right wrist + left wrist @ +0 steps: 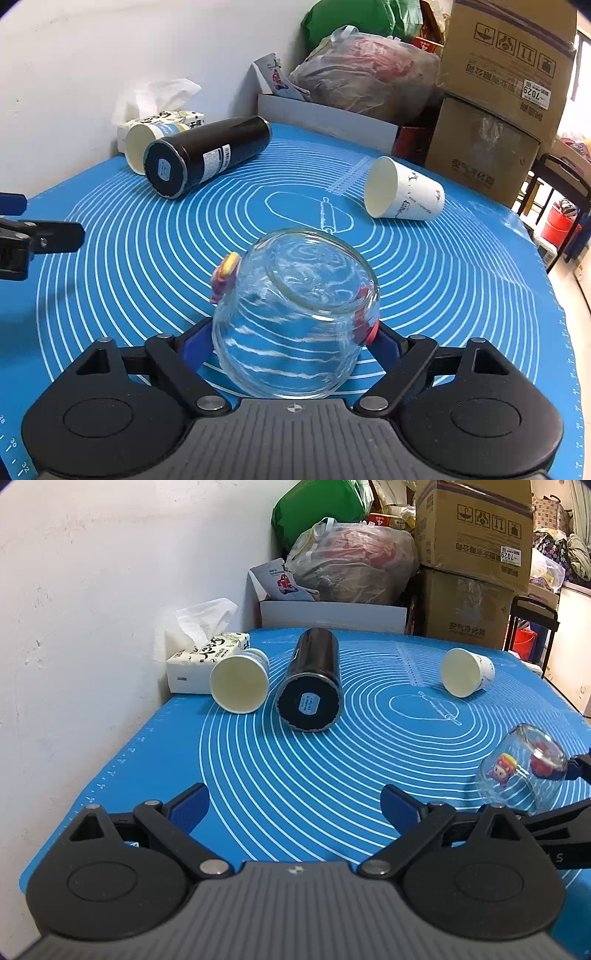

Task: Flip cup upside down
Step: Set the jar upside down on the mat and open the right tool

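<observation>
A clear glass cup [295, 314] with cartoon stickers is held between the blue pads of my right gripper [291, 339], tilted with its base up and toward the far side, above the blue mat [461, 277]. It also shows in the left wrist view [521, 771] at the right edge. My left gripper [295, 805] is open and empty, low over the mat's near left part. Two paper cups lie on their sides: one at the far left [240, 683] [140, 147], one at the far right [465, 672] [402, 192].
A black flask [312, 686] [207, 158] lies on its side next to the left paper cup. A tissue pack [207, 653] sits against the white wall. Cardboard boxes [472, 554], bags and a white box crowd the mat's far edge.
</observation>
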A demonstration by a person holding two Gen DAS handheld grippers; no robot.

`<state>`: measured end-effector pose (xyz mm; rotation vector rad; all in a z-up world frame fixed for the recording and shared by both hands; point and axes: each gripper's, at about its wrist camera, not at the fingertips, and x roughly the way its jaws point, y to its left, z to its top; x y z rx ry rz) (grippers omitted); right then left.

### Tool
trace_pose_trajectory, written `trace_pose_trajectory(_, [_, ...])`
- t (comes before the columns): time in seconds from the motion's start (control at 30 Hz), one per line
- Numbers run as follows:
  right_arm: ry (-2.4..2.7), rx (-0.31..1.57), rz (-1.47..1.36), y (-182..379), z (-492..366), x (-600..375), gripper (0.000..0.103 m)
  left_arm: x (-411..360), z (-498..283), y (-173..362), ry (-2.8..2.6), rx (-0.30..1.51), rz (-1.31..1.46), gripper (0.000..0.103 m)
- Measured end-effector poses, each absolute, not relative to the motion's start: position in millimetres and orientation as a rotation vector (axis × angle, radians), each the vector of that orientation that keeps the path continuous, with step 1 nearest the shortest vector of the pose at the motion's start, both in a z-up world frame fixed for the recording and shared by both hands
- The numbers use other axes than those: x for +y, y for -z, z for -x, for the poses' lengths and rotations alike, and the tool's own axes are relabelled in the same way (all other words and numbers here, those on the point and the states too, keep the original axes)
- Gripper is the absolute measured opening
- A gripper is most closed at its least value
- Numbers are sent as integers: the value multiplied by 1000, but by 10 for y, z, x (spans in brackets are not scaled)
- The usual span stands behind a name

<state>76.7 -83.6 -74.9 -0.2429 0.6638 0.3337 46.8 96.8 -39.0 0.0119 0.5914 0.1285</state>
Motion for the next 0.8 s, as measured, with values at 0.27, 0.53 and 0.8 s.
trace_pose_trajectory(0.27, [-322,650,159,686,-558,-971,103,848,-370,290,-112,582,-15,98])
trace_pose_trajectory(0.53, [-294,632,81,488,-215,-1254,103,647,-182,177,-84,562,-28,98])
trace_pose_trajectory(0.8, [-248,627,5,251,165,-1519,103,466,90,70,-47,560,-33,98])
